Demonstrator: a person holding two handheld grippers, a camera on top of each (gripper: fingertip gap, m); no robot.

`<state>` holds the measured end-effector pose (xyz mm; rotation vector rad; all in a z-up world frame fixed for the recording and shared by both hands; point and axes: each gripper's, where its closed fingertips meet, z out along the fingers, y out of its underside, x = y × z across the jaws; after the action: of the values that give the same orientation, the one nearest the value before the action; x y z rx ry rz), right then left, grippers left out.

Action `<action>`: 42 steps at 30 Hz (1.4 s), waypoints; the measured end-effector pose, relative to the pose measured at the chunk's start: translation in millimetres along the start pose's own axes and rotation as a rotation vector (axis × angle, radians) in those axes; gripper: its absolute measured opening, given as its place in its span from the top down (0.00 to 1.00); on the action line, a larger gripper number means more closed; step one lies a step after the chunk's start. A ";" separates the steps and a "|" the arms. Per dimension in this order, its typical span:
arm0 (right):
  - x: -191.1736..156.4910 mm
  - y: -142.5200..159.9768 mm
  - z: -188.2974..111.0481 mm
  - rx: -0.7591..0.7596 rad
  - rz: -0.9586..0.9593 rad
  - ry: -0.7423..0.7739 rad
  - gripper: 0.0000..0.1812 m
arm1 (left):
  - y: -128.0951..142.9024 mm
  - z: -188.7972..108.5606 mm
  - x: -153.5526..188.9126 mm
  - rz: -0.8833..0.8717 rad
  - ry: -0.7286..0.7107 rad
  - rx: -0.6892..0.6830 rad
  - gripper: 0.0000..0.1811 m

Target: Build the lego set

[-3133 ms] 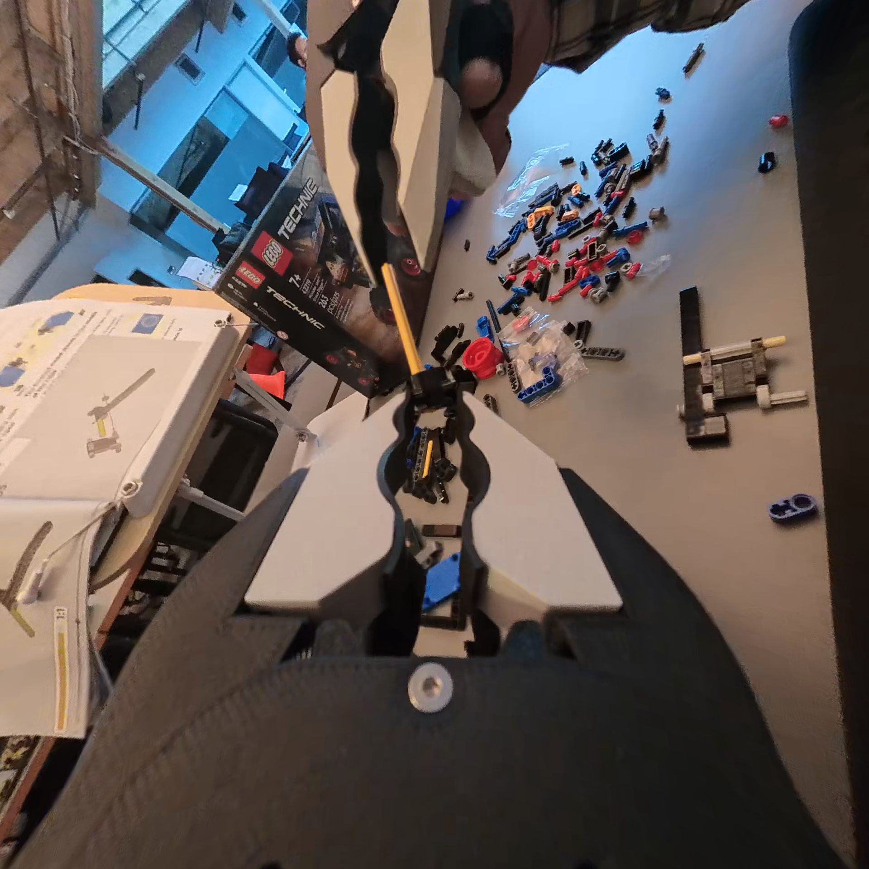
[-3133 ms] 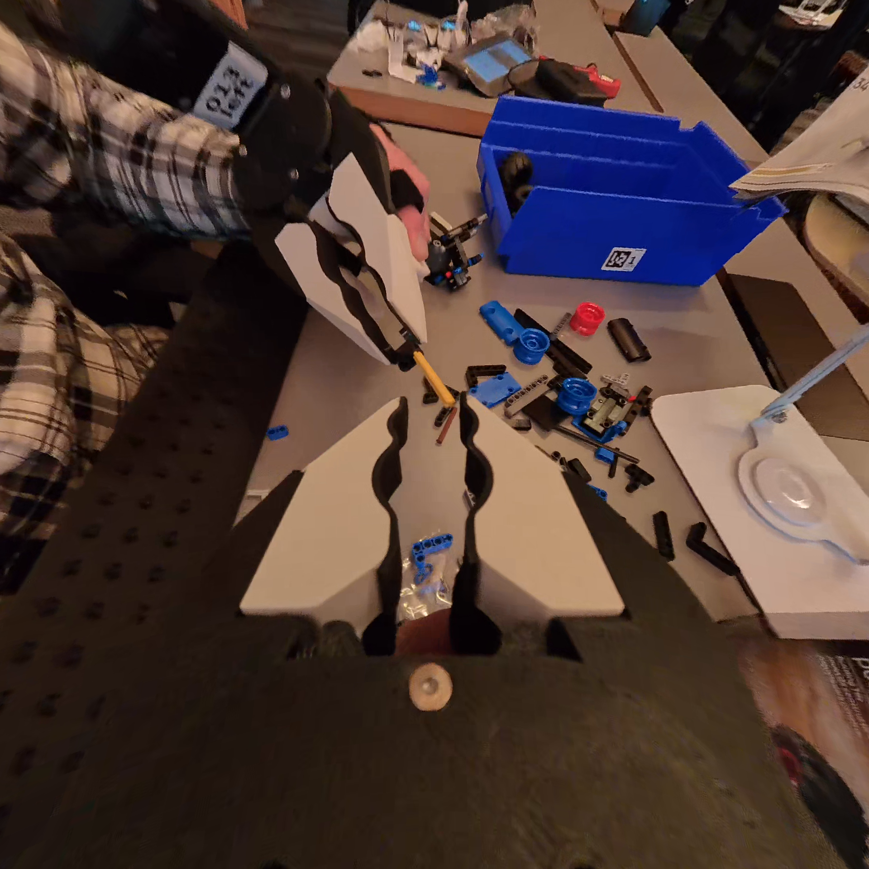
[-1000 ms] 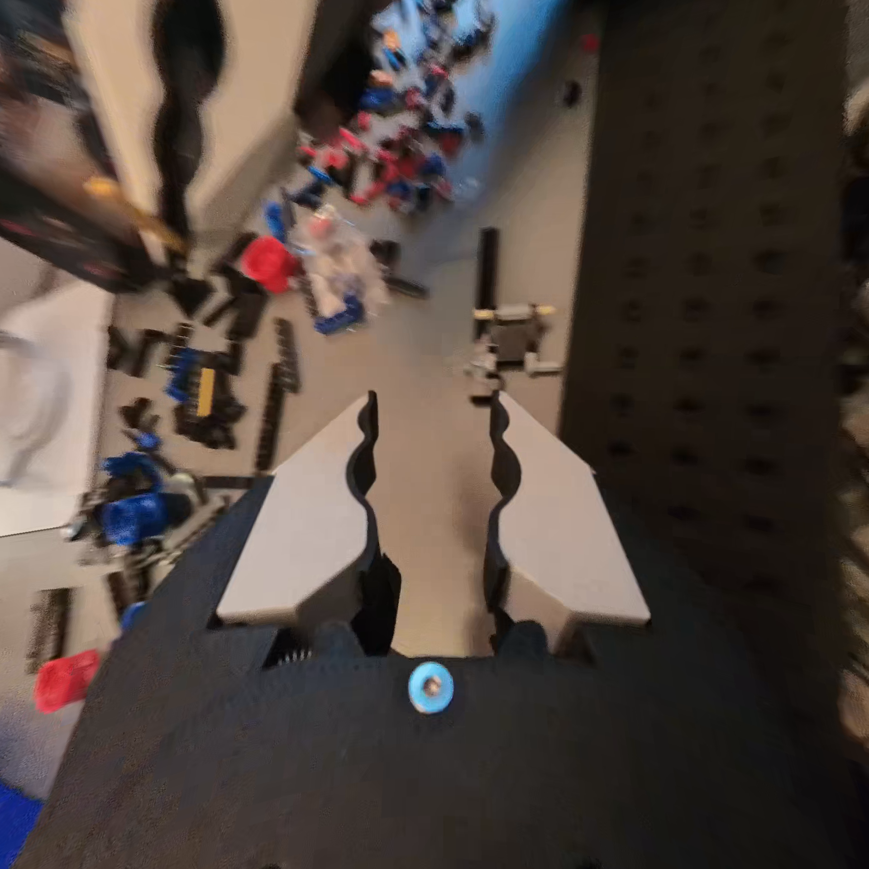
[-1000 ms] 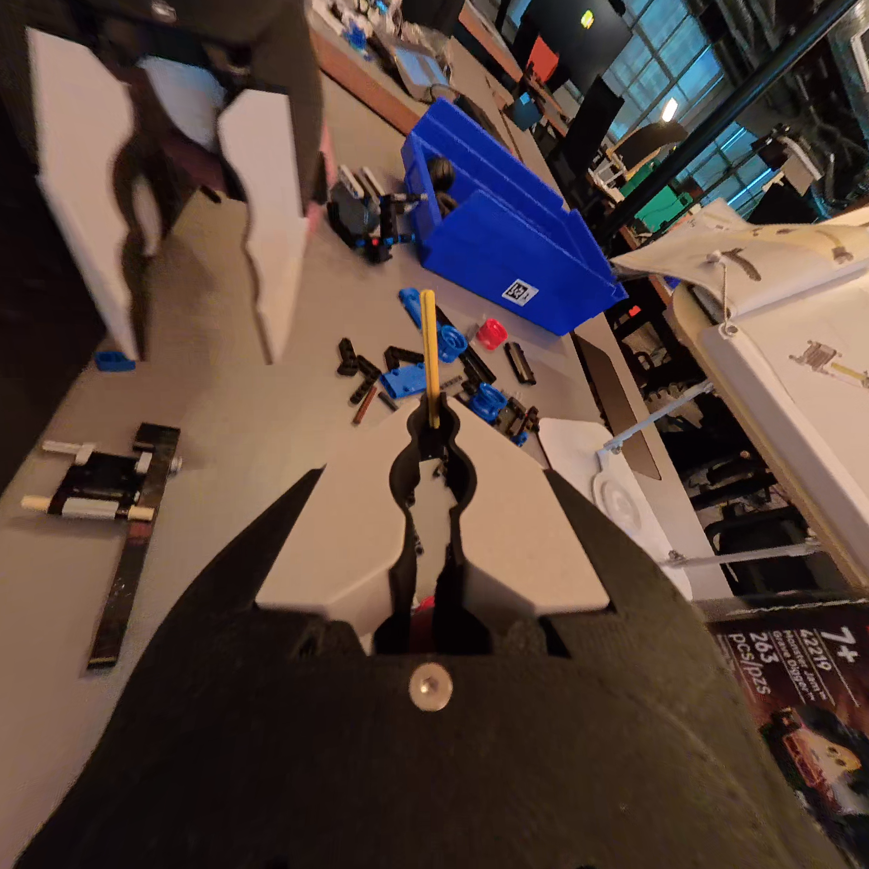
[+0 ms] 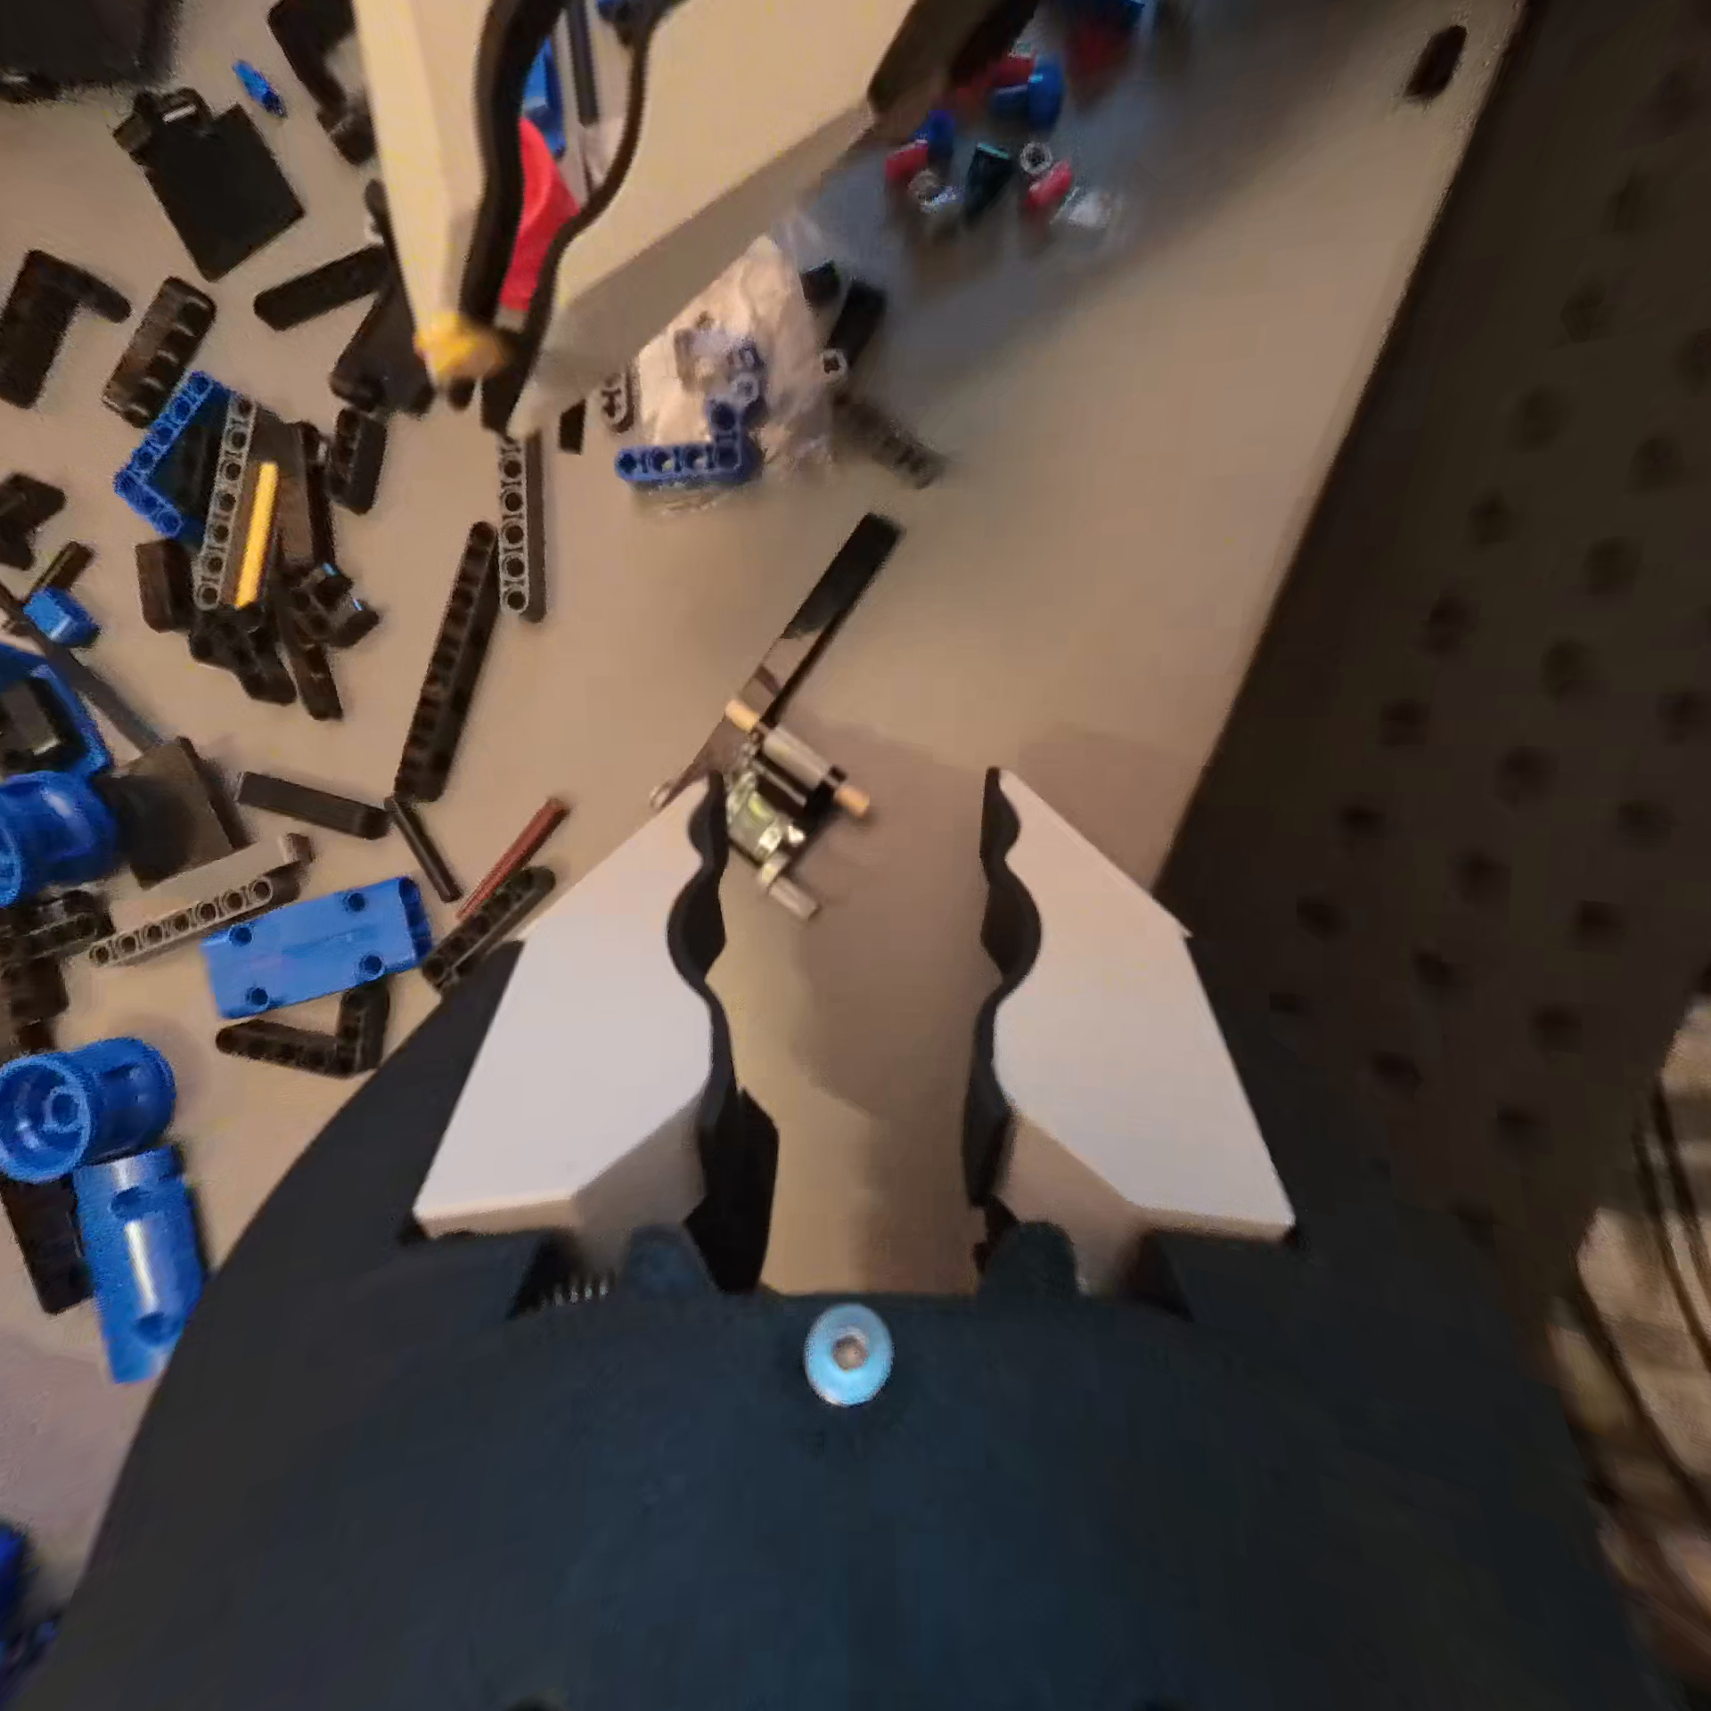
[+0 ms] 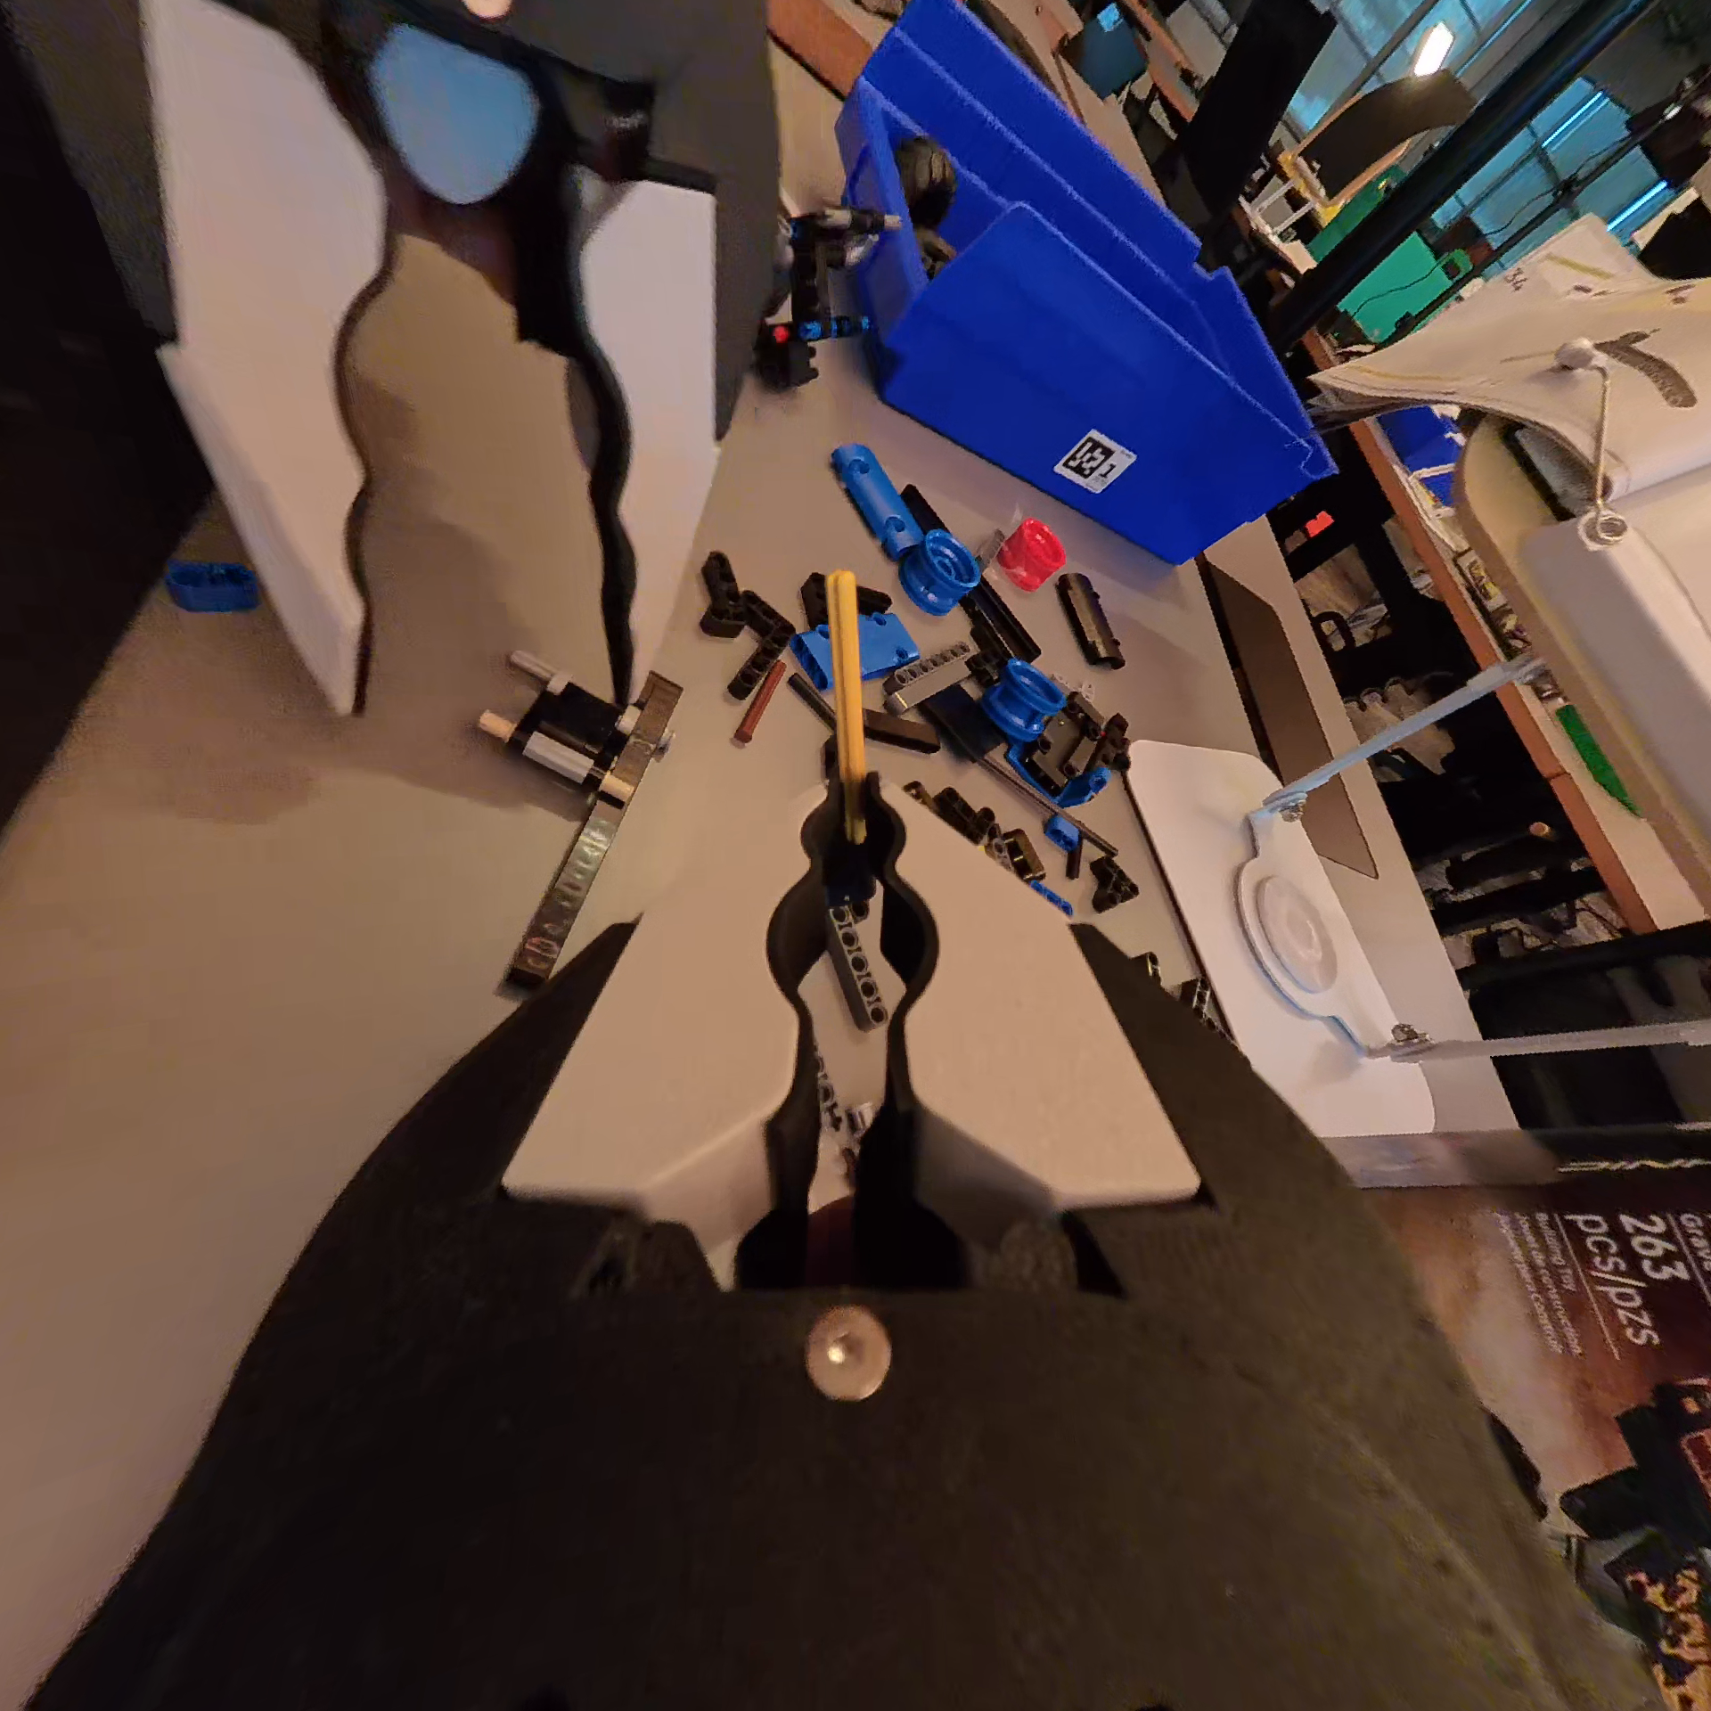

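My right gripper [image 6: 850,815] pinching a yellow axle [image 6: 844,685], my left gripper [image 5: 847,796] spread above the small black assembly [image 5: 787,796] on the grey worktop [image 5: 1018,555], blue bin [image 6: 1065,352] with a square code sticker [image 6: 1094,460] far right, printed set box [image 6: 1611,1315] near right

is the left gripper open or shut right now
Open. The left gripper has a wide gap between its fingers, with bare table showing through and nothing held.

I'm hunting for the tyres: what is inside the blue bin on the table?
In the right wrist view, one dark rounded thing shows above the rim of the blue bin, maybe a tyre. The bin's walls hide everything lower down.
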<state>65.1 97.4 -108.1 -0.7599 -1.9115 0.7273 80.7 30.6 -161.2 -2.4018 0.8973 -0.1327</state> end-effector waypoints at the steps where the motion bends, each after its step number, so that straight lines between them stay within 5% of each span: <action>1: -0.8 0.6 0.7 -0.005 -0.003 -0.001 0.99 | -2.2 5.3 -4.7 -0.008 -0.082 -0.003 0.71; 8: 0.9 -2.0 -1.8 0.001 -0.009 0.011 0.99 | 5.1 16.7 -20.8 0.128 -0.329 -0.055 0.92; 14: -2.7 -0.6 0.0 -0.022 -0.036 0.009 0.99 | 27.8 -11.8 7.1 0.549 -0.183 0.051 0.95; 17: -5.5 1.5 3.2 -0.060 -0.077 0.016 0.99 | 41.9 -20.7 -5.5 0.388 -0.182 0.026 0.73; 18: -6.6 2.0 4.9 -0.074 -0.087 0.018 0.99 | 45.9 -19.7 -5.4 0.368 -0.176 0.012 0.72; 20: -10.4 3.2 9.1 -0.106 -0.131 0.021 0.99 | 40.8 -17.0 -2.8 0.377 -0.194 0.032 0.75; 23: -20.5 2.2 16.1 -0.132 -0.185 0.011 0.99 | 39.0 -8.2 -0.4 0.404 -0.211 0.009 0.91; 29: -17.2 4.0 19.4 -0.182 -0.215 0.059 0.99 | 34.7 -8.9 -11.8 0.469 -0.322 0.058 0.95; 42: -11.8 -4.1 30.1 -0.362 -0.326 0.189 0.99 | 15.7 -66.2 -15.1 0.356 -0.368 0.329 0.97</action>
<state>41.7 80.7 -123.4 -0.6827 -1.9503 0.1046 41.6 -1.0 -112.9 -1.8507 1.0175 0.2688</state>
